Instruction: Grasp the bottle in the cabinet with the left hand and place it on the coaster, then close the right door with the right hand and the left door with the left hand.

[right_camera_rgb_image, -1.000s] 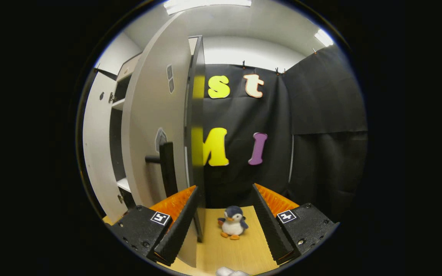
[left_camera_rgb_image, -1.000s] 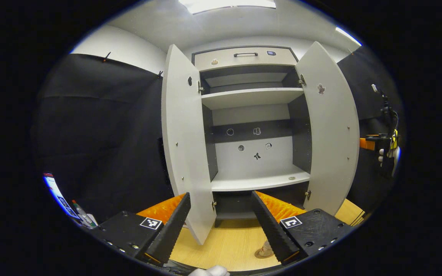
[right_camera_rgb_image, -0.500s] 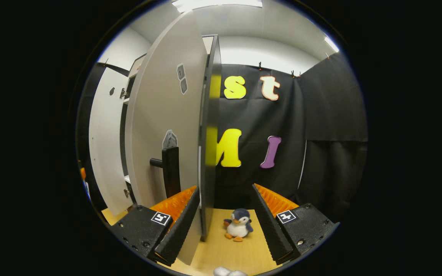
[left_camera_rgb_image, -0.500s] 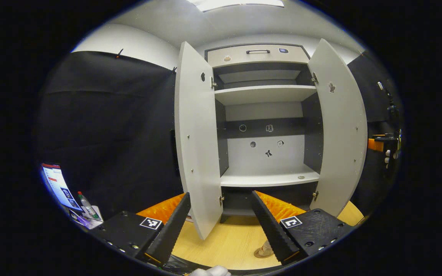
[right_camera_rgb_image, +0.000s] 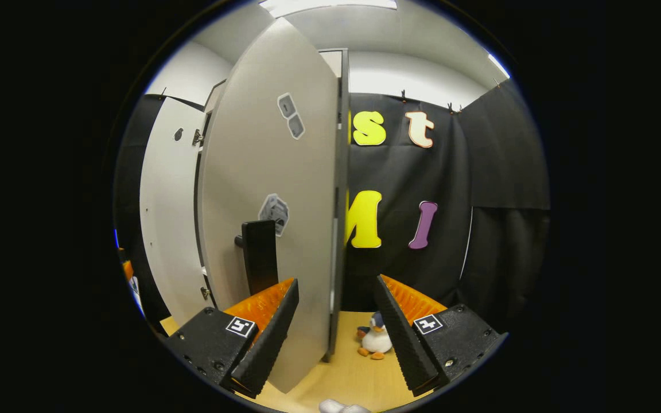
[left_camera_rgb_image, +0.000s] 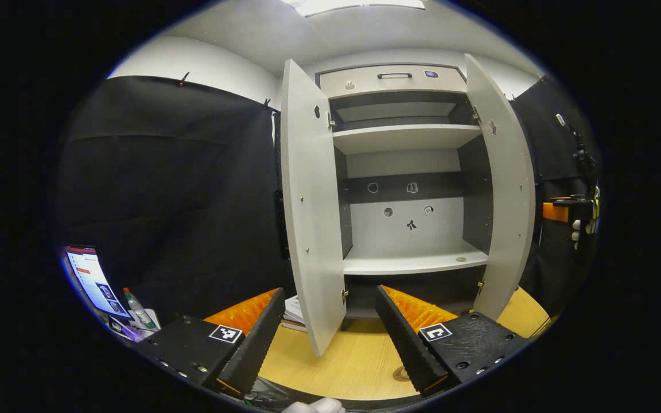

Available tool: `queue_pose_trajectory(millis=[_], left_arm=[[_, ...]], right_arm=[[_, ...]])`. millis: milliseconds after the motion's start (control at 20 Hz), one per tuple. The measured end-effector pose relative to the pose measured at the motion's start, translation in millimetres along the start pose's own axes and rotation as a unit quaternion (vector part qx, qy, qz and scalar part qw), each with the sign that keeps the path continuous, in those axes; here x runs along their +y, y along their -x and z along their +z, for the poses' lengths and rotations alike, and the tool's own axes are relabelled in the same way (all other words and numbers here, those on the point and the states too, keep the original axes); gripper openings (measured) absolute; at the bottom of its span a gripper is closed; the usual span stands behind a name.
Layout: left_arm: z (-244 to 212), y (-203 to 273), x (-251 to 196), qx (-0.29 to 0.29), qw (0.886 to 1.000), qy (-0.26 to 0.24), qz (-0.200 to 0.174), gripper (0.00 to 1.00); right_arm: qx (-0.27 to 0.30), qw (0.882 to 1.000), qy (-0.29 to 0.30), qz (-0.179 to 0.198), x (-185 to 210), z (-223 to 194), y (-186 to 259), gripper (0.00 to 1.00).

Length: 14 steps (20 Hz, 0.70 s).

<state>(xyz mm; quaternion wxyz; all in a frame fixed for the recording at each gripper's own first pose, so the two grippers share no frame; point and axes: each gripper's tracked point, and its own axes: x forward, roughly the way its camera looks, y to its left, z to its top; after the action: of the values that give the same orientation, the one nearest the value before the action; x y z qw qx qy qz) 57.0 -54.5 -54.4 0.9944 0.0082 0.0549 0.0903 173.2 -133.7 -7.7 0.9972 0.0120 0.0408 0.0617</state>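
Right door (right_camera_rgb_image: 273, 189) first: its free edge stands upright between the spread fingers of my right gripper (right_camera_rgb_image: 336, 284), which clamp nothing. It is partly swung, hinged to the cabinet (left_camera_rgb_image: 416, 264). I judge it a stiff, flat panel, light on its hinges, with a smooth matte grey face a finger could slide across. So I would push with the flat of one finger low on the outer face near the free edge, or against the black bar handle (right_camera_rgb_image: 259, 252), rather than pinch it.

My left gripper (left_camera_rgb_image: 329, 291) is likewise released and empty, low over the pale wood-grain desk (left_camera_rgb_image: 353, 367), with the left door (left_camera_rgb_image: 313, 201) wide open just ahead. A small round disc (left_camera_rgb_image: 402, 374), likely the coaster, lies on the desk by its right finger. Farther off, a soft plush penguin (right_camera_rgb_image: 375, 339) sits on the desk.
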Motion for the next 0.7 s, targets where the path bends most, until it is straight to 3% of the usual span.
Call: queue_pose_trajectory(millis=[400, 700], left_arm=[[0, 0, 11, -0.003, 1.0, -0.006, -0.009, 0.96], [0, -4, 29, -0.007, 1.0, 0.0, -0.008, 0.96]], right_arm=[[-0.025, 0.999, 0.017, 0.041, 87, 7, -41, 0.83], [-0.052, 0.998, 0.017, 0.008, 82, 26, -32, 0.83]])
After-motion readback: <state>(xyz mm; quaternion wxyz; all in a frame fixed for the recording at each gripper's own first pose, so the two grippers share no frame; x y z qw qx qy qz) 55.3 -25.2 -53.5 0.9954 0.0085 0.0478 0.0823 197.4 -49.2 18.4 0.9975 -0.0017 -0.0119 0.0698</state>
